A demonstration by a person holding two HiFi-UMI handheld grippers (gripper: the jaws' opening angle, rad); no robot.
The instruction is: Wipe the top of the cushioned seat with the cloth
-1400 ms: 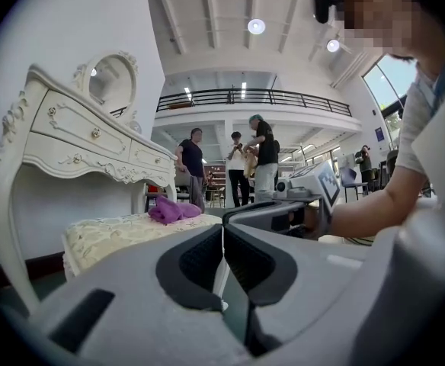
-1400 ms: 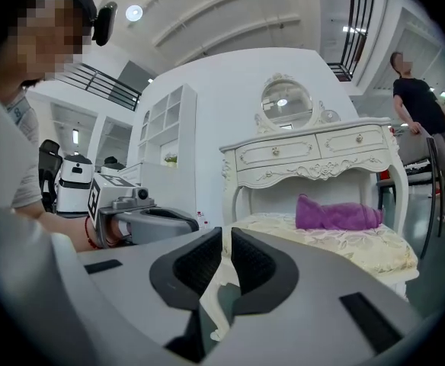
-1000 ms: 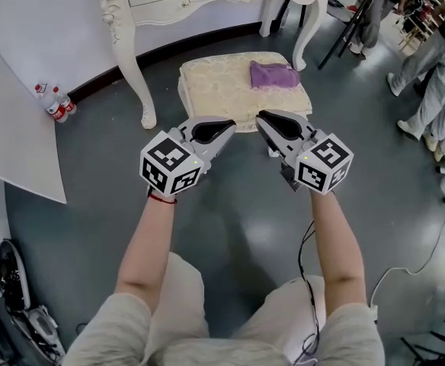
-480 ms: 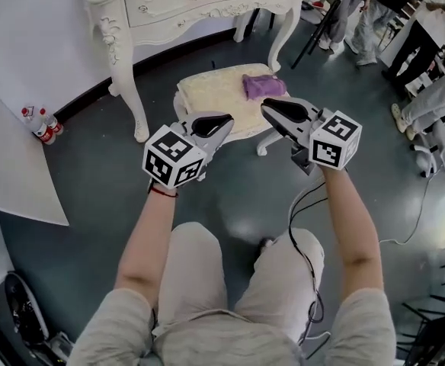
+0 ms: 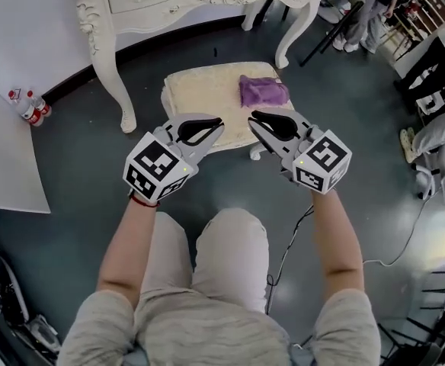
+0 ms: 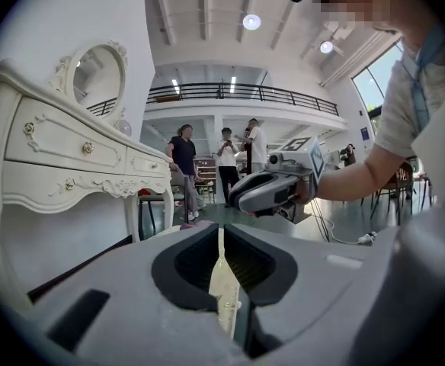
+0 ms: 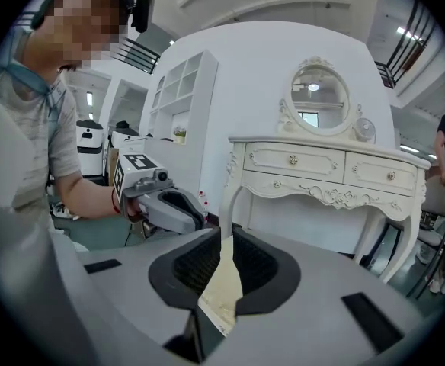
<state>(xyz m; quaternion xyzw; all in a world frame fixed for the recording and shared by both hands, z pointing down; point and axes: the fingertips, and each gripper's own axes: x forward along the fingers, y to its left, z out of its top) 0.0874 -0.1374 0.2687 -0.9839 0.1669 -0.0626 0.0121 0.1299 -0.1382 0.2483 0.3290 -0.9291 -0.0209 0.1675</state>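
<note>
Over the last second the person has stepped toward the cushioned seat (image 5: 203,97), and both arms have come up and forward. The left hand-held gripper (image 5: 209,130) and the right hand-held gripper (image 5: 259,120), which sat short of the seat's near edge, now overlap it in the head view. Both are closed with nothing between their jaws; only the cream seat fabric shows through the slit in each gripper view. The purple cloth (image 5: 263,91) lies crumpled on the seat's far right corner, untouched, just beyond the right one's tips. Wiping has not begun. This reads as the approach, and the right hand-held gripper, nearer the cloth, would need to open before it can take it.
</note>
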